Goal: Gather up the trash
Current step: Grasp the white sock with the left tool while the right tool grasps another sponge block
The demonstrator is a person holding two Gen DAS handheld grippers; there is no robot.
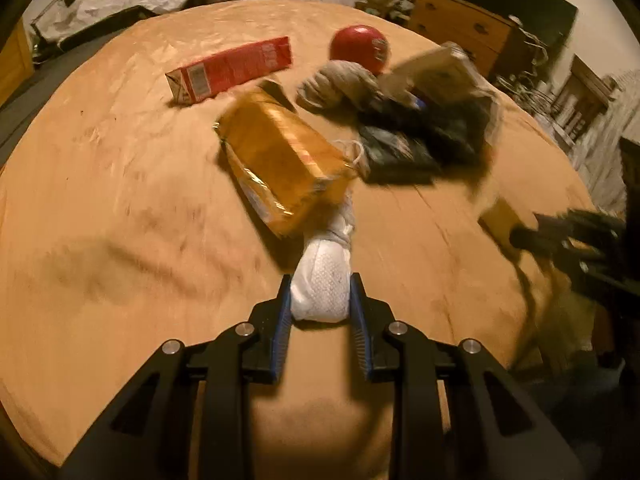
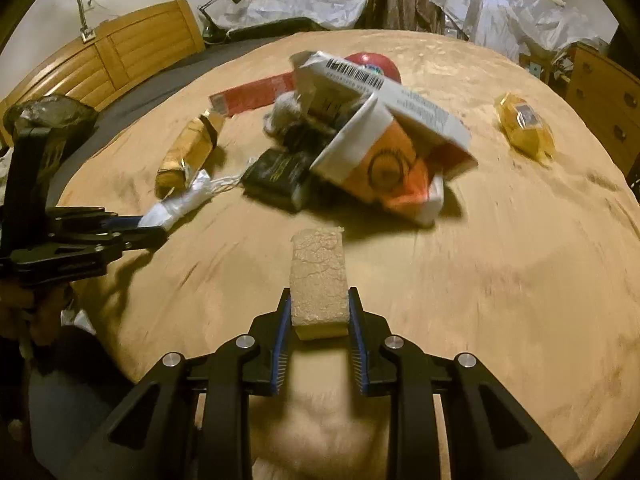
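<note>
Now the left tool (image 1: 320,300) grips a white wad (image 1: 320,292). Right tool (image 2: 319,312) clamps a sponge (image 2: 318,280) (litter (image 2: 360,136) lies beyond both).

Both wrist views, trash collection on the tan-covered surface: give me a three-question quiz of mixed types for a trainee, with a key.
1. True or false: the left hand-held gripper is shut on a white wad.
2. Multiple choice: what does the right hand-held gripper hold? A) red ball B) tan sponge-like block C) red carton
3. Short answer: in the left wrist view, which thing lies farther back on the tan cover, the red carton or the gold foil packet?

Key: 1 true. 2 B, the tan sponge-like block. 3 the red carton.
</note>
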